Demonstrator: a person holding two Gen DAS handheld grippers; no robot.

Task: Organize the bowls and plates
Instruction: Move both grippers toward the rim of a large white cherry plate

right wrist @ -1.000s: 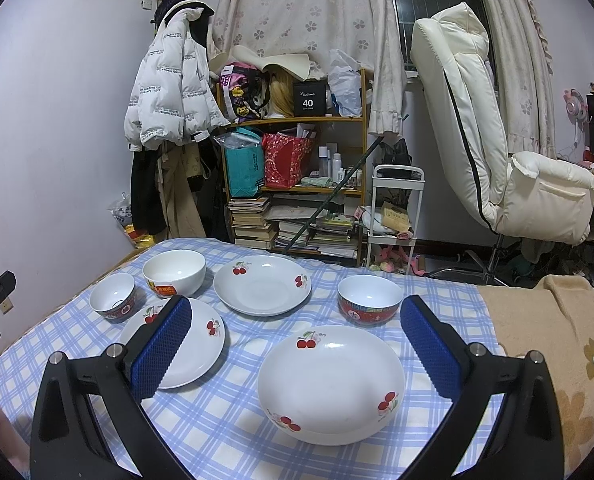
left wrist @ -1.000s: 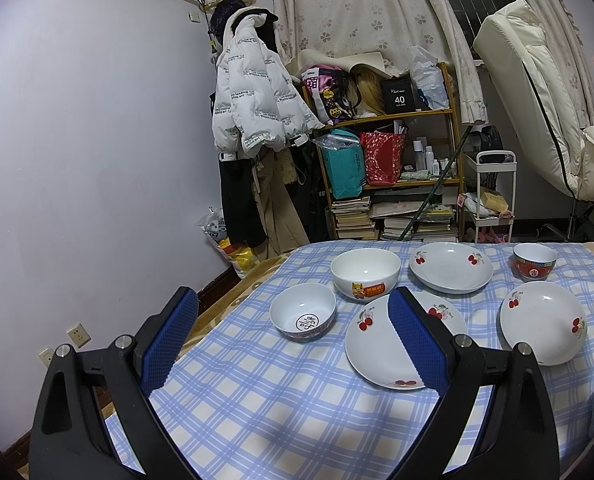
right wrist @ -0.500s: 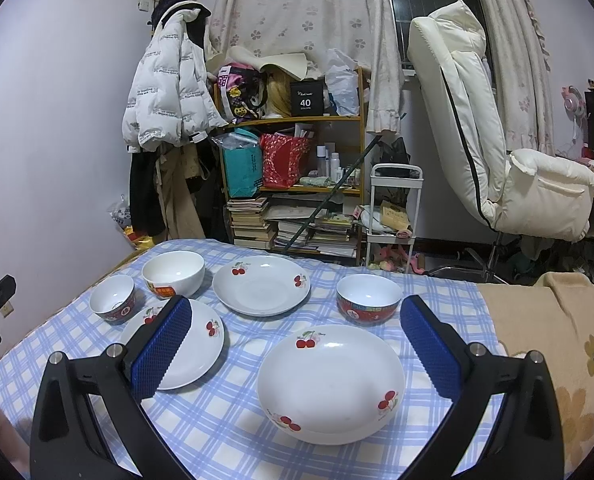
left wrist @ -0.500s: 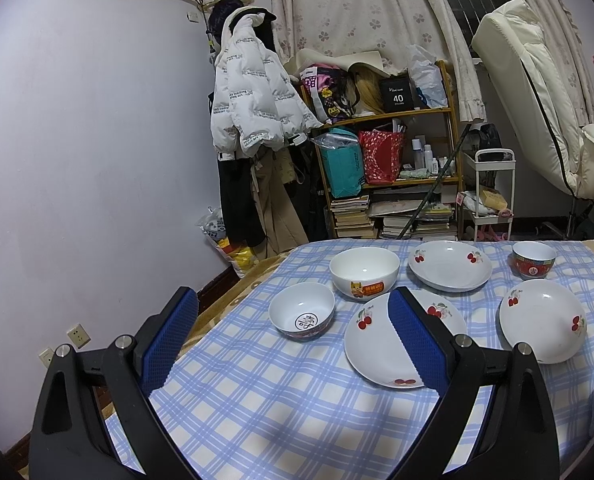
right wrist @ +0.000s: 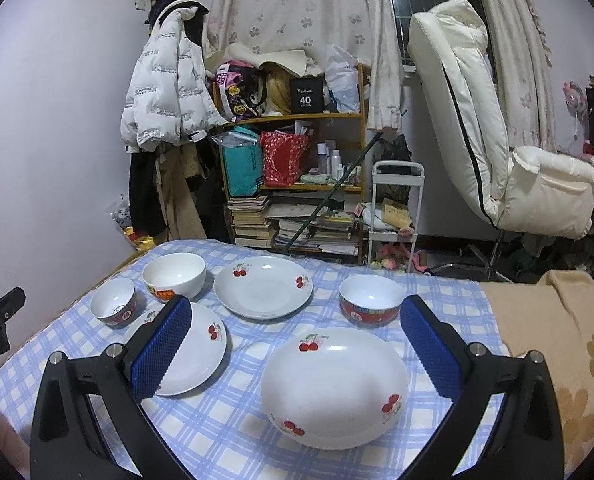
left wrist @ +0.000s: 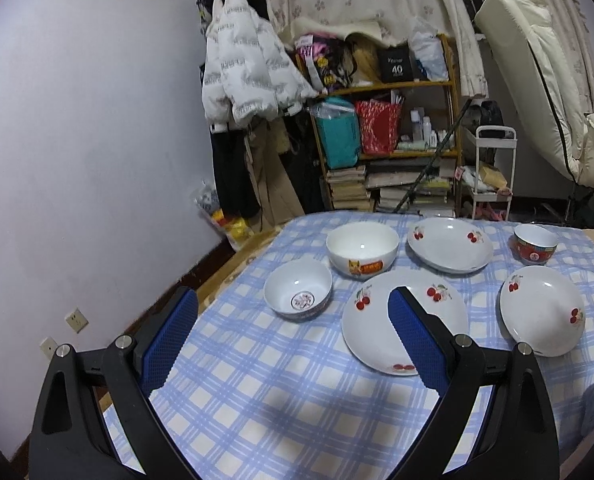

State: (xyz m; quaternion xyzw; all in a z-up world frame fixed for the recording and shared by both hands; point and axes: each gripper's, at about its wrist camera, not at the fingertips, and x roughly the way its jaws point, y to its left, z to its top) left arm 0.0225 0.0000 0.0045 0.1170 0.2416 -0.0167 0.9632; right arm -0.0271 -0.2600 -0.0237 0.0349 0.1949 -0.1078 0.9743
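Observation:
Several dishes sit apart on a blue checked tablecloth (left wrist: pixel 277 400). In the left wrist view there are a small bowl (left wrist: pixel 297 294), a white bowl with a cartoon label (left wrist: pixel 362 252), three cherry plates (left wrist: pixel 369 328) (left wrist: pixel 449 244) (left wrist: pixel 543 312) and a red bowl (left wrist: pixel 535 242). My left gripper (left wrist: pixel 291 295) hangs open over the near left of the table, holding nothing. My right gripper (right wrist: pixel 295 303) is open too, above the nearest cherry plate (right wrist: pixel 335 372), with the red bowl (right wrist: pixel 371 300) just beyond. Another plate (right wrist: pixel 263 286) lies further back.
A cluttered shelf (right wrist: pixel 293 184), a hanging white coat (right wrist: pixel 169 88) and a white trolley (right wrist: pixel 393 216) stand behind the table. A white recliner (right wrist: pixel 497 160) is at the right. A beige flowered blanket (right wrist: pixel 557 340) covers the table's right end. A wall runs along the left.
Both grippers have drifted slightly, so the dishes sit a little higher in each view. Nothing on the table has moved, and both grippers stay open.

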